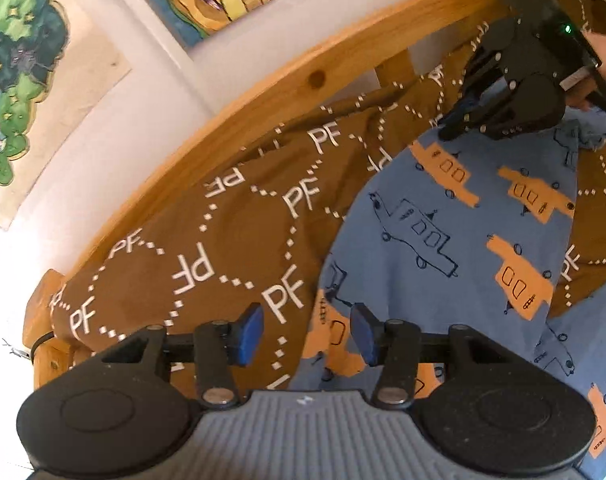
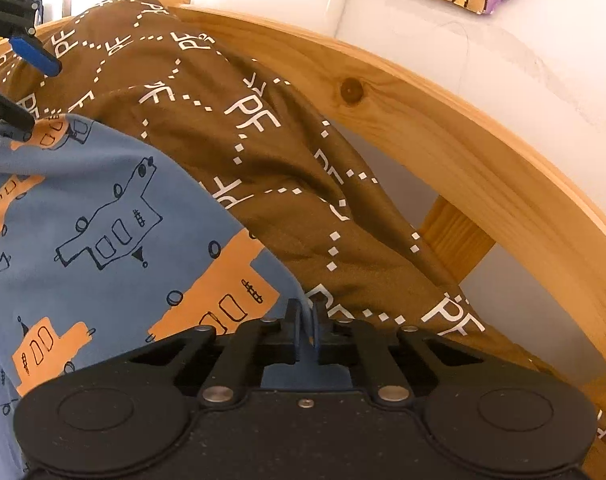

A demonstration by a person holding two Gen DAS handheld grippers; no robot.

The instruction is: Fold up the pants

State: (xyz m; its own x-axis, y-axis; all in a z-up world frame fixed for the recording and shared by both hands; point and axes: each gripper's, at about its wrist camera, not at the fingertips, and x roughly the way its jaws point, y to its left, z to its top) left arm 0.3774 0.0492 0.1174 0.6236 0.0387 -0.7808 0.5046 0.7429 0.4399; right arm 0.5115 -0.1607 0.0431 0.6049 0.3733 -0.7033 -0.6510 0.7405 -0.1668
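Note:
The blue pants point(image 1: 455, 216) with orange and outlined vehicle prints lie spread on a brown bedspread point(image 1: 207, 248) with white "PF" letters. My left gripper point(image 1: 307, 332) is open, its blue pads hovering over the near edge of the pants with nothing between them. My right gripper point(image 1: 455, 128) pinches the far edge of the pants. In the right wrist view the right gripper point(image 2: 307, 320) is shut on a fold of the blue pants point(image 2: 103, 208). The left gripper's blue pad point(image 2: 35, 56) shows at the upper left of that view.
A curved wooden bed rail point(image 1: 303, 76) runs along the far side of the bedspread, and also shows in the right wrist view point(image 2: 443, 132). A white wall with colourful paintings point(image 1: 19, 80) stands behind it. A wooden post point(image 2: 455, 236) supports the rail.

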